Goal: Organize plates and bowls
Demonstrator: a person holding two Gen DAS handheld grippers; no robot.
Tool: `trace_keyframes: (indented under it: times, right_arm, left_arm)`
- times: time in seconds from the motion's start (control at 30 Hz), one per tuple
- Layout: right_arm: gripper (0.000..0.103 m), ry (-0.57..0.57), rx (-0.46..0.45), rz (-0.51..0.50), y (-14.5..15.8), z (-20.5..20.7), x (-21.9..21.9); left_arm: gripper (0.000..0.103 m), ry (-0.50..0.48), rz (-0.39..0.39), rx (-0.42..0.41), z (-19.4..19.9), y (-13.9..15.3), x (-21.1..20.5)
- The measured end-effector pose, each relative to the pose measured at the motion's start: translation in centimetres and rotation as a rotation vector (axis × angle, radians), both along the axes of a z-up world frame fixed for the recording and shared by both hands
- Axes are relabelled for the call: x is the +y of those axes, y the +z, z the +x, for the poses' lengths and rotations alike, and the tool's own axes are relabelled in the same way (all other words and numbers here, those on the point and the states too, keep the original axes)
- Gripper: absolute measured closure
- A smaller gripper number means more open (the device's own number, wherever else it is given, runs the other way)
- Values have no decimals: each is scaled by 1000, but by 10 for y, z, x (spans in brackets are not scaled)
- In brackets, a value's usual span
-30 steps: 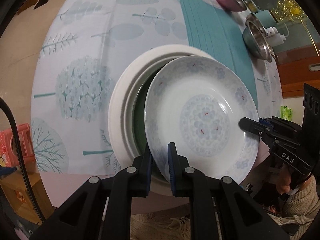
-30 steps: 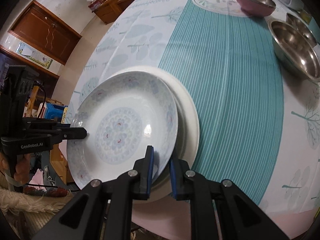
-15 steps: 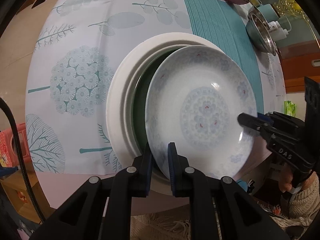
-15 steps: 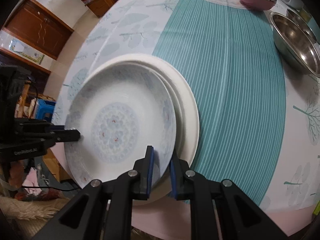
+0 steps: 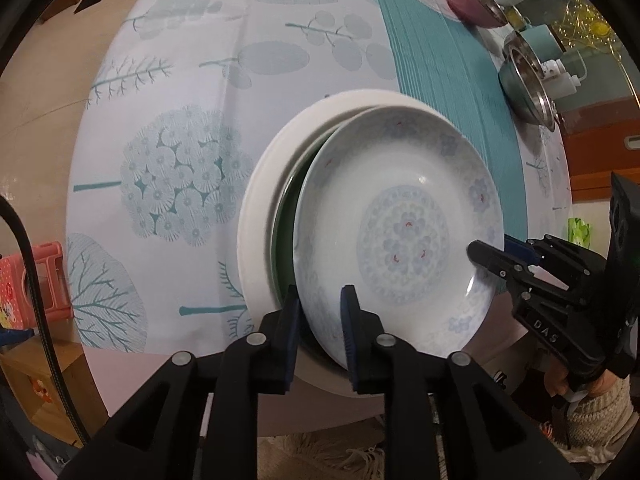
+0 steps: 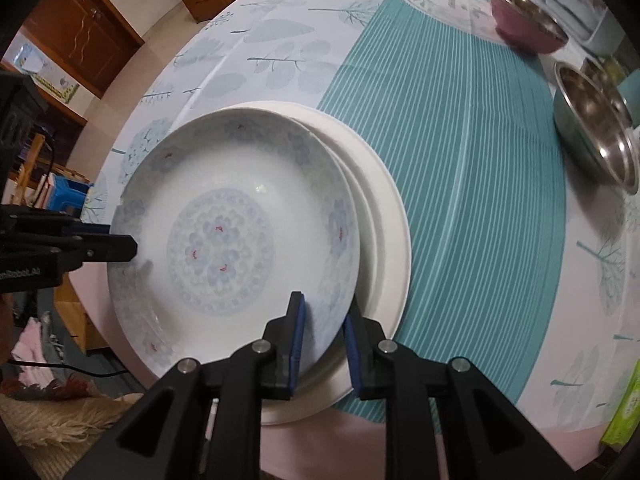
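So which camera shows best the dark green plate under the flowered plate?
The left wrist view: the dark green plate shows as a crescent between the flowered plate and the white plate. In the right wrist view the flowered plate hides it completely.

Left gripper (image 5: 319,320) & right gripper (image 5: 486,254) pinch patterned plate (image 5: 400,236) rim over white plate (image 5: 260,216) stack.

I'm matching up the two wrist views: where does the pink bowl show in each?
Left wrist: pink bowl at the top right, on the teal runner, past the floral plate.
Right wrist: pink bowl at the top right, on the same runner.
Shared landmark: the floral plate, held by both grippers, left and right.
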State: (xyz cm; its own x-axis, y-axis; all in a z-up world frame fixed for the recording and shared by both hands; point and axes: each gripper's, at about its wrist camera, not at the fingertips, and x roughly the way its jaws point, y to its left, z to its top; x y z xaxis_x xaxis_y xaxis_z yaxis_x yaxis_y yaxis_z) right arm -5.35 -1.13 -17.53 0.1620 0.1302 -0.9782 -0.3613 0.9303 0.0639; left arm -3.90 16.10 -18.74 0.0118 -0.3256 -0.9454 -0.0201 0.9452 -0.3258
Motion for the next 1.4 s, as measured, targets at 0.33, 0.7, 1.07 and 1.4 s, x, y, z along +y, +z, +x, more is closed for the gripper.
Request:
trace_keyframes:
  times: [0.33, 0.7, 1.07, 1.4]
  right_arm:
    - [72, -44, 26, 52, 10, 1, -16]
    - [72, -57, 11, 35, 20, -14, -14]
    - [72, -93, -19, 8, 37, -46, -30]
    - [71, -71, -109, -180, 78, -52, -72]
  left_arm:
    - [42, 7, 64, -56, 2, 21, 8]
    - [37, 5, 79, -59, -15, 30, 10]
    - [27, -70, 82, -90, -35, 53, -8]
    - [20, -135, -2, -184, -21, 87, -54]
